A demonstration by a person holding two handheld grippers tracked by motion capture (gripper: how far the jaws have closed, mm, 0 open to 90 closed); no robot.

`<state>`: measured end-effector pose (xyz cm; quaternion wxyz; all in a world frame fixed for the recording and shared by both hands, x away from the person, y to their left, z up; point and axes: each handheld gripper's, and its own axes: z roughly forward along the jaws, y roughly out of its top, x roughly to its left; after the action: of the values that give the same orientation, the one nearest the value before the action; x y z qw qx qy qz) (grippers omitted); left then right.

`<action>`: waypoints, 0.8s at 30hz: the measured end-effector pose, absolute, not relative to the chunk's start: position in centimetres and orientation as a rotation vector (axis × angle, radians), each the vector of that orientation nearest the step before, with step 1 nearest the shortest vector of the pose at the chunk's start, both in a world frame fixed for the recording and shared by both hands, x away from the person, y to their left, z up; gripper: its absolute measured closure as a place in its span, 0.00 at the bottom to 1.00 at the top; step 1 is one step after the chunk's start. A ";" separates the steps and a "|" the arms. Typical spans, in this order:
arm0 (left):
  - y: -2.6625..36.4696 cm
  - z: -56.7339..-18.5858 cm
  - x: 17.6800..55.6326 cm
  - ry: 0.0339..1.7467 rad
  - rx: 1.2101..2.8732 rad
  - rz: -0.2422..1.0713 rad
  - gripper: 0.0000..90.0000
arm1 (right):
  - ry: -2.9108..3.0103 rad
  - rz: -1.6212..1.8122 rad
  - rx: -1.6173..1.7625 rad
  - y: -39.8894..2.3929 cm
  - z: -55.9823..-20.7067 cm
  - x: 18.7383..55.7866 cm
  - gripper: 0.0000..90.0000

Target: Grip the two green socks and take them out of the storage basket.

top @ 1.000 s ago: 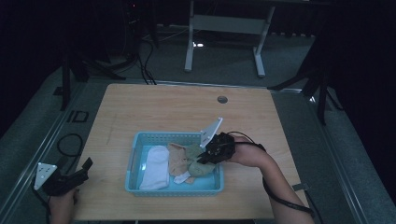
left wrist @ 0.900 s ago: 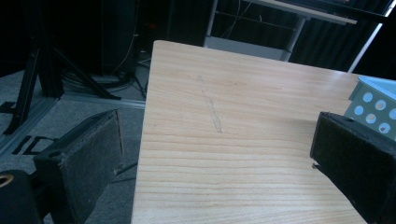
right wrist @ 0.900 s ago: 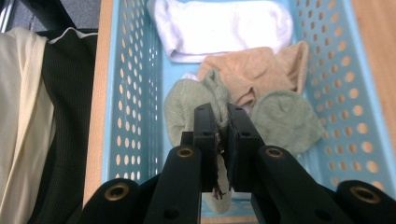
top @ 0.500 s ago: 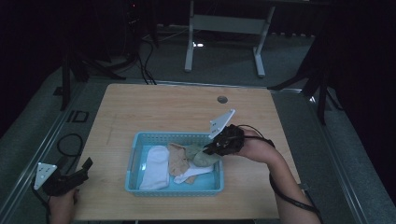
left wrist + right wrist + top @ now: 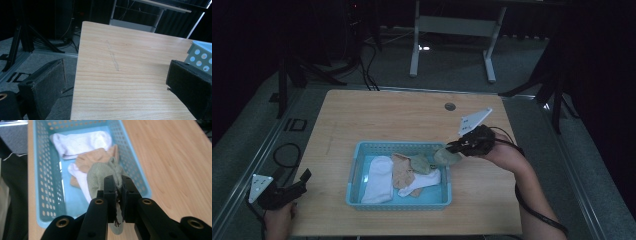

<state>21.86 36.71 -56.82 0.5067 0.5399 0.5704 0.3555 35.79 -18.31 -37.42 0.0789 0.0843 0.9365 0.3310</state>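
grey-green sock (image 5: 100, 176) hangs pinched in our right claw (image 5: 119, 191), above the blue basket's (image 5: 354, 175) right rim. white sock (image 5: 379, 177) and tan sock (image 5: 401, 170) lie inside the basket. our left claw (image 5: 117, 82) gapes wide, left of the basket.

Green sock's (image 5: 101, 178) pinched part hidden between right claw (image 5: 119, 191) pads

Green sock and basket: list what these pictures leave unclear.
- Green sock: its pinched edge is hidden between the right gripper jaws, right gripper view.
- Tan sock: partly covered by other socks, high view.
- Blue basket: cut off by the frame edge, left gripper view.
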 end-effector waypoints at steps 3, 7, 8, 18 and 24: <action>36.7 -56.8 21.9 1.375 1.302 0.857 0.03 | 2.781 0.993 0.308 -19.6 -37.4 36.1 0.93; 36.7 -56.8 21.9 1.377 1.303 0.857 0.03 | 2.766 0.991 0.372 -21.2 -37.8 36.3 0.93; 36.7 -56.8 21.9 1.377 1.303 0.857 0.03 | 2.765 0.987 0.382 -21.6 -37.9 36.3 0.93; 36.7 -56.8 21.9 1.378 1.305 0.859 0.03 | 2.739 0.928 0.523 -25.0 -40.3 36.7 0.93; 36.7 -56.8 21.9 1.380 1.305 0.860 0.03 | 2.727 0.922 0.621 -26.4 -42.6 37.0 0.93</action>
<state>21.87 36.68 -56.80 0.5042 0.5406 0.5716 0.3561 36.99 -26.36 -42.55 0.0979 0.2100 0.9215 0.3117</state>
